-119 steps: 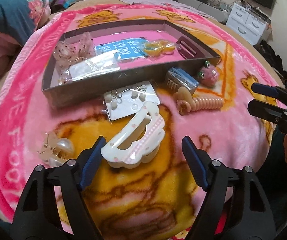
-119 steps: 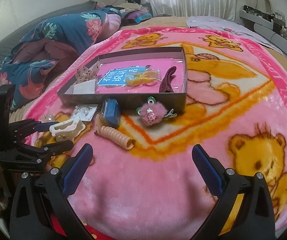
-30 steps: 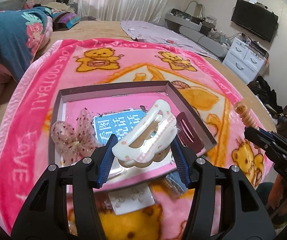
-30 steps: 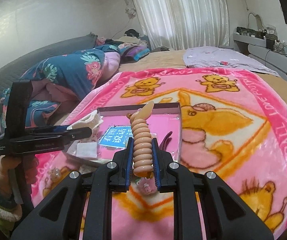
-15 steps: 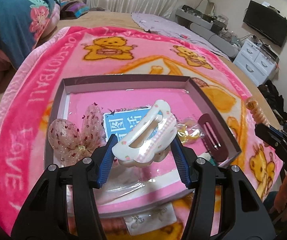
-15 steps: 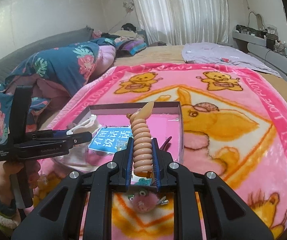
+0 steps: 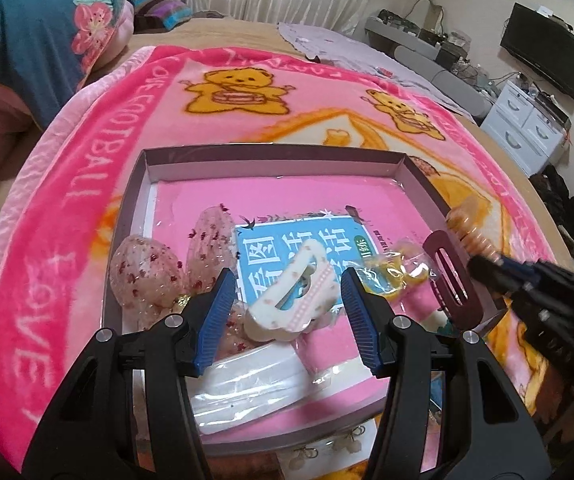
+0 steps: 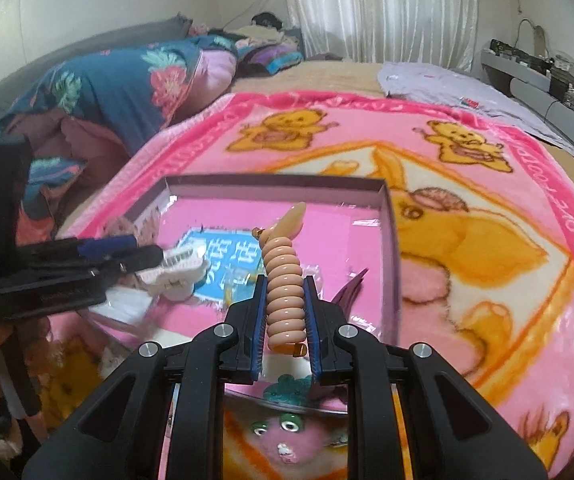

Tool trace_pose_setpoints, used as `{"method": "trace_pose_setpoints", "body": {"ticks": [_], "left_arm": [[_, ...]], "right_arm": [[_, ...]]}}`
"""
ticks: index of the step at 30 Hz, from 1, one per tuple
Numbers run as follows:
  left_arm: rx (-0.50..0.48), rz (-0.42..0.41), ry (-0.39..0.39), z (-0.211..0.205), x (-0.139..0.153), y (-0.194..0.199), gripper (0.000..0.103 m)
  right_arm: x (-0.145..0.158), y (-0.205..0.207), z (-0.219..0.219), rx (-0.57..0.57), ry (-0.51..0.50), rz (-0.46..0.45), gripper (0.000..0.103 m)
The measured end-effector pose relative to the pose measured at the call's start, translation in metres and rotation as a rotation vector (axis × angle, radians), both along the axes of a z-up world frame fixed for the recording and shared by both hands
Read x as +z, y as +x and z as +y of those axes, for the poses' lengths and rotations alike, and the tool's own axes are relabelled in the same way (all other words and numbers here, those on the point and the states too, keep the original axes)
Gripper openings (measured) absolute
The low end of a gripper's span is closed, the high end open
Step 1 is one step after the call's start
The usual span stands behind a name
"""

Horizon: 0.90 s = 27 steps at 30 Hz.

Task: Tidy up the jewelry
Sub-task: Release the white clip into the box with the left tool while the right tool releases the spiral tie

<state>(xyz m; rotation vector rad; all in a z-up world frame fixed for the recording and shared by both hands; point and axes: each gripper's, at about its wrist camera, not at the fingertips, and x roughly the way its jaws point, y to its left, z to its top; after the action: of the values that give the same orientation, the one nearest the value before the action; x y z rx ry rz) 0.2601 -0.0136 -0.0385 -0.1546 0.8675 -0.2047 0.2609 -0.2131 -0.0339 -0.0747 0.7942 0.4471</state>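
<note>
A grey shallow box (image 7: 271, 156) lies on the pink bear blanket. My left gripper (image 7: 287, 300) is open over the box; the white claw hair clip (image 7: 293, 302) lies between the jaws, resting on the box contents, its grip released. It also shows in the right wrist view (image 8: 175, 272). My right gripper (image 8: 285, 312) is shut on a peach spiral hair clip (image 8: 283, 280), held upright above the box's near right part. The spiral clip shows in the left wrist view (image 7: 465, 226) at the box's right rim.
In the box lie a sheer spotted bow (image 7: 155, 268), a blue card (image 7: 287, 256), a yellow packet (image 7: 395, 272), a maroon clip (image 7: 451, 280) and clear bags (image 7: 255, 388). An earring card (image 7: 327, 450) and a pink fuzzy toy (image 8: 283, 436) lie outside the near wall.
My left gripper has opened and the white claw clip has dropped from its jaws into the box. Both grippers moved lower and closer over the box.
</note>
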Motion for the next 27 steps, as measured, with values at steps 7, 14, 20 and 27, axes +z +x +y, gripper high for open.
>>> {"method": "trace_pose_setpoints", "body": {"ticks": [7,14,20,27], "left_arm": [[0.013,0.005,-0.01,0.006,0.005,-0.004,0.047],[0.025,-0.005,-0.018,0.011,0.011,-0.008,0.047],[0.032,-0.015,-0.02,0.015,0.017,-0.011,0.047],[0.042,-0.04,-0.029,0.021,0.029,-0.016,0.052]], "right_arm": [[-0.018,-0.006,0.022,0.07,-0.071,0.035,0.017],[-0.026,-0.009,0.025,0.085,-0.074,0.067,0.017],[-0.02,-0.014,0.022,0.087,-0.04,0.065,0.032],[-0.005,-0.024,0.01,0.074,0.019,0.03,0.052]]}}
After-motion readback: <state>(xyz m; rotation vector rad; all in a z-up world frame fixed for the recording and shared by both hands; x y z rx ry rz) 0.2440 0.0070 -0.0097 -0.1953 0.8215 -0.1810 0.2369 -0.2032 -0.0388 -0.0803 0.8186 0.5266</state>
